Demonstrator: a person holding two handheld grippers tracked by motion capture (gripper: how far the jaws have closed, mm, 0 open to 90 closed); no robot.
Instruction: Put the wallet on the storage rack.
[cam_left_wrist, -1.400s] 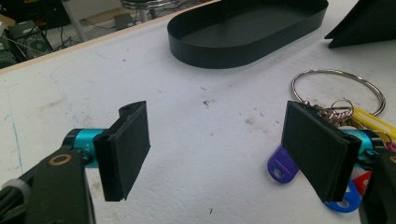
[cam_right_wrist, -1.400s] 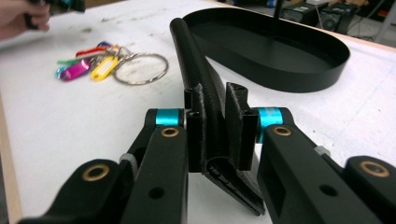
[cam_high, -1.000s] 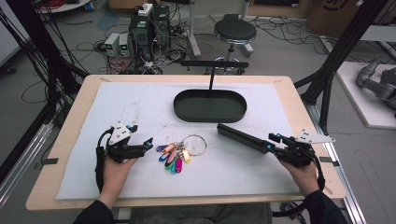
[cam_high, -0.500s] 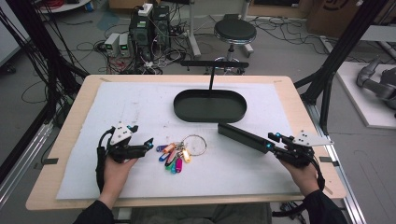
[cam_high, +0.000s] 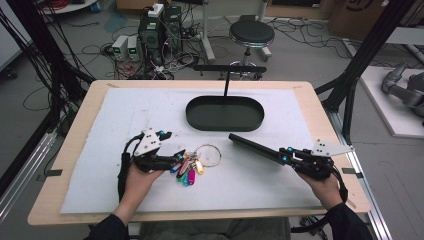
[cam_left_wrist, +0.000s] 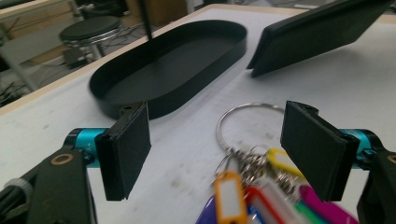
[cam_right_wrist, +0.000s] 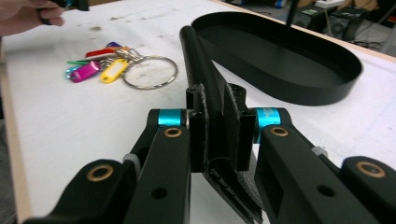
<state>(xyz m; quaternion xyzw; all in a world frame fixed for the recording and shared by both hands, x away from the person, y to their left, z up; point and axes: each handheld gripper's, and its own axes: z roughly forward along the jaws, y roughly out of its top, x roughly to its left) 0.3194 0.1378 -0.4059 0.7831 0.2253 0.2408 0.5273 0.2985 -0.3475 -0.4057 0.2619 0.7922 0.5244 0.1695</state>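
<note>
My right gripper (cam_high: 286, 156) has just been closing its jaws and now clamps the near end of the black case (cam_high: 255, 148), which points toward ten o'clock across the white mat (cam_high: 150, 105). My left gripper (cam_left_wrist: 217, 149) stands with jaws apart, the key bunch (cam_high: 192, 165) lying on the table between and just ahead of them, untouched. The oval black tray (cam_high: 225, 114) sits at twelve o'clock, apart from the case's far tip.

Key tags (cam_left_wrist: 261, 200) run off the left gripper view's bottom edge.
</note>
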